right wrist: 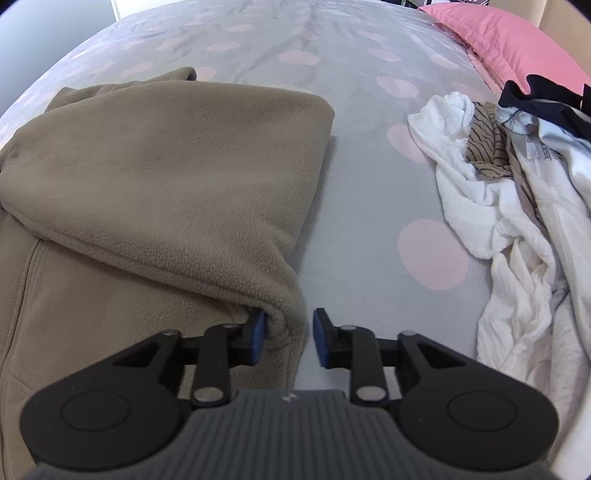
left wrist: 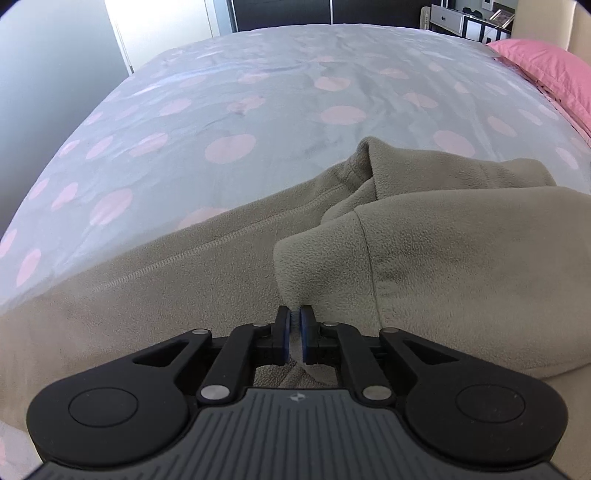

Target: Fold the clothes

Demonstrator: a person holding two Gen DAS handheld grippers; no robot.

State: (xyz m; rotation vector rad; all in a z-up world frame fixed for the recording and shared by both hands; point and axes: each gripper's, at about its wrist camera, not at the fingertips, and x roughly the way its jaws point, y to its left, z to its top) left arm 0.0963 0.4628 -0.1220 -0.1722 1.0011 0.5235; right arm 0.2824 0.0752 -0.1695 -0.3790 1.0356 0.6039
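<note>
A tan fleece garment (left wrist: 443, 258) lies on the bed, its upper part folded over the lower. The seam of the lower layer runs off to the left. My left gripper (left wrist: 294, 315) is shut on the near left corner of the folded flap, with a thin edge of fleece pinched between the blue pads. In the right wrist view the same fleece garment (right wrist: 166, 166) fills the left half. My right gripper (right wrist: 290, 316) is open around the flap's near right corner. Its left pad touches the fleece and its right pad stands clear over the bed cover.
The bed has a grey cover with pink dots (right wrist: 369, 184). A pile of loose white, striped and dark clothes (right wrist: 498, 203) lies to the right of the fleece. A pink pillow (right wrist: 498, 33) sits at the far right. Furniture and a door stand beyond the bed.
</note>
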